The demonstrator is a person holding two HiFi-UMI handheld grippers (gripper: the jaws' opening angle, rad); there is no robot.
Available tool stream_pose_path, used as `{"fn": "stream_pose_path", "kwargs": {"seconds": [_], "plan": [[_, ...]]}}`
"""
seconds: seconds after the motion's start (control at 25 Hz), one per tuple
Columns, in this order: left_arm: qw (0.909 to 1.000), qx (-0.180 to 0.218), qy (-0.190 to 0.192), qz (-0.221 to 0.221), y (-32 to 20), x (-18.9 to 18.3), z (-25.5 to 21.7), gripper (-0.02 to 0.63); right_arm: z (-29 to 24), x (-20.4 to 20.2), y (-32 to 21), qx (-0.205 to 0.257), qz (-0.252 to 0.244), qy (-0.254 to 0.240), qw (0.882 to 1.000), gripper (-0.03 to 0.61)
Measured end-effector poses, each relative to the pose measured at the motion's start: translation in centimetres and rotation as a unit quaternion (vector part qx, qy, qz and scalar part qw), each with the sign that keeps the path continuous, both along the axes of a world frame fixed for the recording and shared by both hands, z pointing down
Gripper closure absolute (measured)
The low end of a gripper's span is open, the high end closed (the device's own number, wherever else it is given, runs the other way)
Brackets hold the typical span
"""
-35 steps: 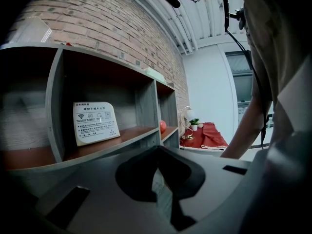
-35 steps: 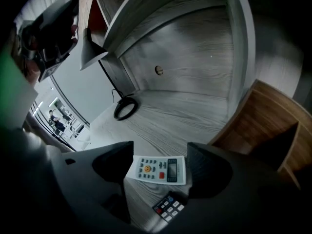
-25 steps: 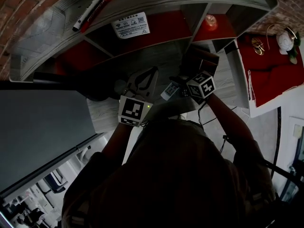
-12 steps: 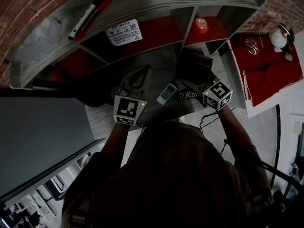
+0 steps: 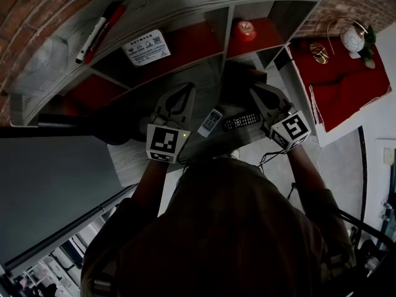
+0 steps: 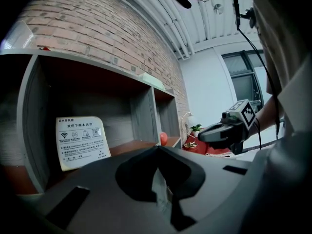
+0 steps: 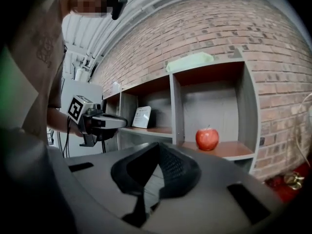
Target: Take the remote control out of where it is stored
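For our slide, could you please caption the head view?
Left tool and right tool, both shut, flank a white remote and a black remote lying on the desk.

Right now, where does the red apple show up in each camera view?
Head view: apple at the top, right of centre, in a shelf compartment.
Left gripper view: small, near the centre, far along the shelf.
Right gripper view: right of centre, on the shelf board.
Shared landmark: white printed card, leaning in the compartment left of the apple.
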State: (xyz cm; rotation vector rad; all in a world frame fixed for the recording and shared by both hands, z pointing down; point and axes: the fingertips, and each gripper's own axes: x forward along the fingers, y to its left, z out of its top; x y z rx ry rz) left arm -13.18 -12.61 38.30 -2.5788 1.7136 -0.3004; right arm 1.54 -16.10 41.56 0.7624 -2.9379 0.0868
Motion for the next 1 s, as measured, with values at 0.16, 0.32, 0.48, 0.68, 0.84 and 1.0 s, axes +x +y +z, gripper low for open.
{"fn": "stream_pose_path", "kwargs": {"seconds": [0.16, 0.32, 0.48, 0.68, 0.84, 1.0], "plan": [[0.9999, 0.007, 0.001, 0.007, -0.3, 1.0, -0.5, 0.601, -2.0, 1.4, 0.4, 0.023, 0.013, -0.012, 1.0, 0.566], [0.9999, 0.008, 0.001, 0.012, -0.5, 2.0, -0.6, 0.601, -4.0, 3.2, 0.3, 0.036, 0.04, -0.036, 0.998, 0.566], [0.9997, 0.003, -0.013, 0.02, -0.4, 2.7, 0.0, 0.601, -5.0, 4.6, 0.4, 0.056, 0.055, -0.035, 0.996, 0.566], [0.9995, -0.003, -0.018, 0.025, -0.3, 3.1, 0.5, 0.601, -4.8, 4.9, 0.9, 0.063, 0.051, -0.027, 0.996, 0.566], [0.9994, -0.006, -0.016, 0.029, -0.3, 3.6, 0.5, 0.601, -4.9, 4.9, 1.5, 0.069, 0.05, -0.023, 0.996, 0.566], [0.9992, -0.009, -0.016, 0.034, -0.4, 4.2, 0.4, 0.601, -4.8, 5.2, 1.9, 0.066, 0.053, -0.021, 0.996, 0.566]]}}
